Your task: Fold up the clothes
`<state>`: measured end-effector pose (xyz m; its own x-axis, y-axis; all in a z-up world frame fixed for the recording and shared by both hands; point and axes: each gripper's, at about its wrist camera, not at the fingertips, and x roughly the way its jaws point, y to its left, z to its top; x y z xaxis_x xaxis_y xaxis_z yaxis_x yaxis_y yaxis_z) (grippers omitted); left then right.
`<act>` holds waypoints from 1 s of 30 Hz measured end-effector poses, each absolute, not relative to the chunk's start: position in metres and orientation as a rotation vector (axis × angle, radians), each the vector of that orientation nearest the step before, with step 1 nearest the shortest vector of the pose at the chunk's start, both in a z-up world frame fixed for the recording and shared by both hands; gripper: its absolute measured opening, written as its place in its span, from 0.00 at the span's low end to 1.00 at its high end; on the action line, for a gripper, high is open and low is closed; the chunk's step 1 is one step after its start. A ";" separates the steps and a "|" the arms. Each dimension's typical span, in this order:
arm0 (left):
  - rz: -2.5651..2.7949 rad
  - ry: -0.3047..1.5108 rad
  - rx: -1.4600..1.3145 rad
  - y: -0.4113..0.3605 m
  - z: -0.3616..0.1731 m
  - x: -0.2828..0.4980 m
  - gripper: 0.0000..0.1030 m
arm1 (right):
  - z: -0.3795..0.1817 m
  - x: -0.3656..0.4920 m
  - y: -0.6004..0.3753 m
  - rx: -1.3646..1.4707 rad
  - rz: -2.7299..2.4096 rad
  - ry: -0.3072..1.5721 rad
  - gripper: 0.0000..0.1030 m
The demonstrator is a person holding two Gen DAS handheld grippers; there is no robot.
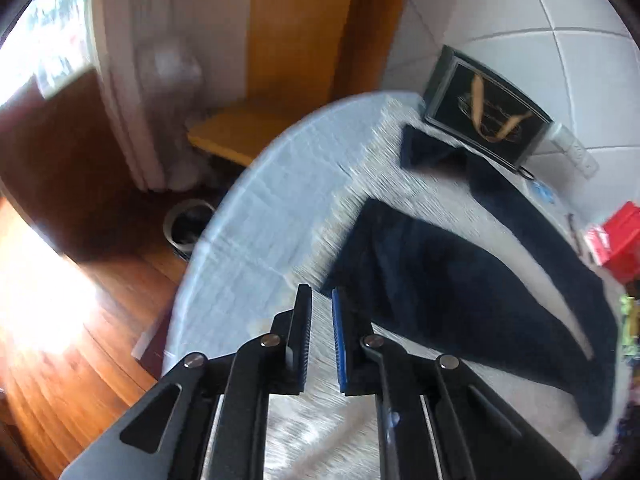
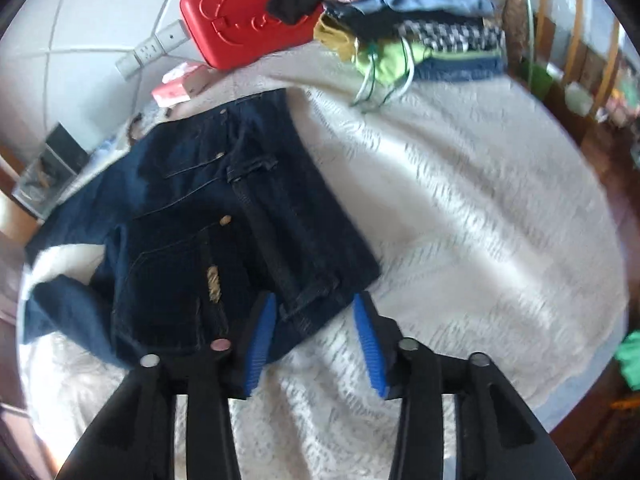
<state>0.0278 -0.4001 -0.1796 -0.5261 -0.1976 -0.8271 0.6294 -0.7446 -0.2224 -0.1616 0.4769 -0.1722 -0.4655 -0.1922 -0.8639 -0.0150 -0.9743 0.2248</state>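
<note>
Dark blue jeans lie spread on a white textured cloth over a round table. In the right wrist view the waistband end lies nearest me, and my right gripper is open with its blue pads on either side of the waistband corner, just above it. In the left wrist view the jeans' legs stretch away to the right. My left gripper hovers by the hem of the nearer leg, its fingers a narrow gap apart with nothing between them.
A pile of folded clothes and a red plastic case sit at the table's far side. A dark framed picture and a white power strip lie near the wall. The table edge drops to a wooden floor.
</note>
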 end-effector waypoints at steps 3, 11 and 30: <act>-2.338 0.760 1.212 -0.381 -0.190 0.010 0.34 | -0.174 -0.145 0.476 1.510 -2.601 -0.285 0.43; -2.381 0.793 1.231 -0.341 -0.205 -0.062 0.77 | -0.173 -0.126 0.474 1.431 -2.597 -0.308 0.71; -2.292 0.668 1.350 -0.330 -0.241 -0.173 0.77 | -0.221 -0.157 0.462 1.455 -2.503 -0.434 0.72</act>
<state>-0.1732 -0.3304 -0.2414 -0.4558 -0.0946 -0.8851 0.5552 -0.8074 -0.1996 -0.1568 0.4625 -0.2214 -0.4887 -0.3277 -0.8086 0.0365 -0.9337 0.3563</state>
